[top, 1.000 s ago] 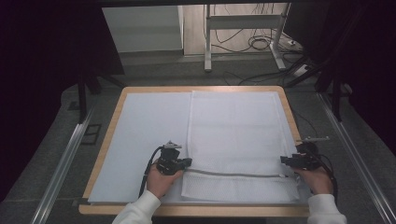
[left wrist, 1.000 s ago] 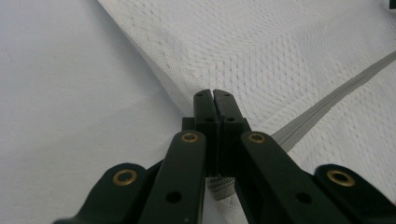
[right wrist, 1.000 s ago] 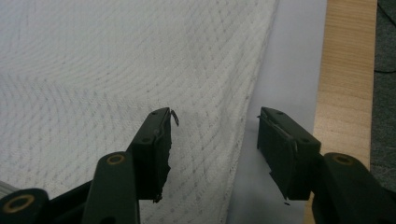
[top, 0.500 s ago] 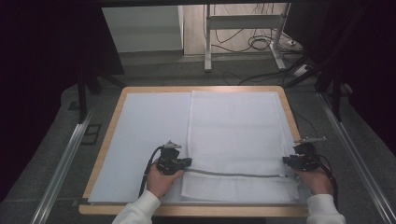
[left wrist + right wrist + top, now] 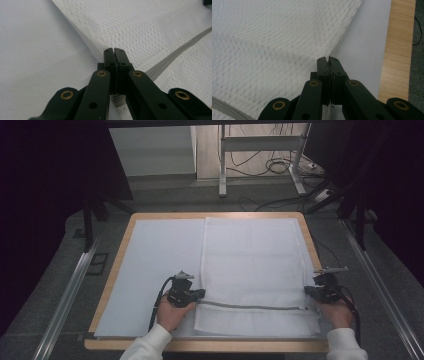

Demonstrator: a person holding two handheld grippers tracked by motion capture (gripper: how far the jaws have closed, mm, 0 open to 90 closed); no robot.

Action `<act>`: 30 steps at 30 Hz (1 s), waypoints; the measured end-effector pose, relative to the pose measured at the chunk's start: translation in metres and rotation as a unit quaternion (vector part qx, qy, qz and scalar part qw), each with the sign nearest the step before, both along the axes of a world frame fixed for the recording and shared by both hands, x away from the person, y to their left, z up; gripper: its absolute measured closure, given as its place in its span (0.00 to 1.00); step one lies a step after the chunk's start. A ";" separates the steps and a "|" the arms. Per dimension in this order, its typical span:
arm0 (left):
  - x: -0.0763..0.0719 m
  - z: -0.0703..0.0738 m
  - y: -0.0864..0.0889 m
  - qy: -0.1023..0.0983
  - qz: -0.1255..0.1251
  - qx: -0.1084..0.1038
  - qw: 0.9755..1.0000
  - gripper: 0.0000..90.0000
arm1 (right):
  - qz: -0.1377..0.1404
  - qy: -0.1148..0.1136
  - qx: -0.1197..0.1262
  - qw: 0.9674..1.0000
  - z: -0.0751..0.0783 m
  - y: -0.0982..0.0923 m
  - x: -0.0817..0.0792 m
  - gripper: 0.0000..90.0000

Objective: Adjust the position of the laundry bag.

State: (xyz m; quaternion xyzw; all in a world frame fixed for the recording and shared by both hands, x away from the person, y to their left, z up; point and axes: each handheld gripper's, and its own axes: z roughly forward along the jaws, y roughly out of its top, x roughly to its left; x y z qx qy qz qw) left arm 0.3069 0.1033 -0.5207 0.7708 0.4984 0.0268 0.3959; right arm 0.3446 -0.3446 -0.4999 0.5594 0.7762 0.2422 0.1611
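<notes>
A white mesh laundry bag [image 5: 252, 270] lies flat on the right half of the wooden-edged surface [image 5: 116, 257], which is covered by a pale blue-white sheet [image 5: 155, 265]. A grey zipper [image 5: 252, 307] runs straight across the bag close to its near edge (the side where the person stands).

The left tool [image 5: 199, 294] sits at the bag's left edge, level with the zipper's end, held in a hand [image 5: 172, 312] with a white sleeve. In the left gripper view its black jaws are pressed together on the mesh edge [image 5: 100, 47], with the zipper tape [image 5: 172, 57] running off just beside them, so it is clenched on the bag.

The right tool [image 5: 309, 291] is at the bag's right edge, near the other end of the zipper, the right hand [image 5: 337, 312] behind it. In the right gripper view its jaws are also pressed together, pinching the bag's edge [image 5: 337, 47] where the mesh meets the pale sheet [image 5: 367, 47]; the wooden border [image 5: 398, 47] runs alongside. The fabric puckers slightly at each pinch.
</notes>
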 end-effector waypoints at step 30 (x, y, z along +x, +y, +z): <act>0.005 -0.003 0.014 0.004 0.014 0.001 1.000 1.00 | 0.015 -0.011 0.016 1.000 -0.001 0.007 0.002 0.97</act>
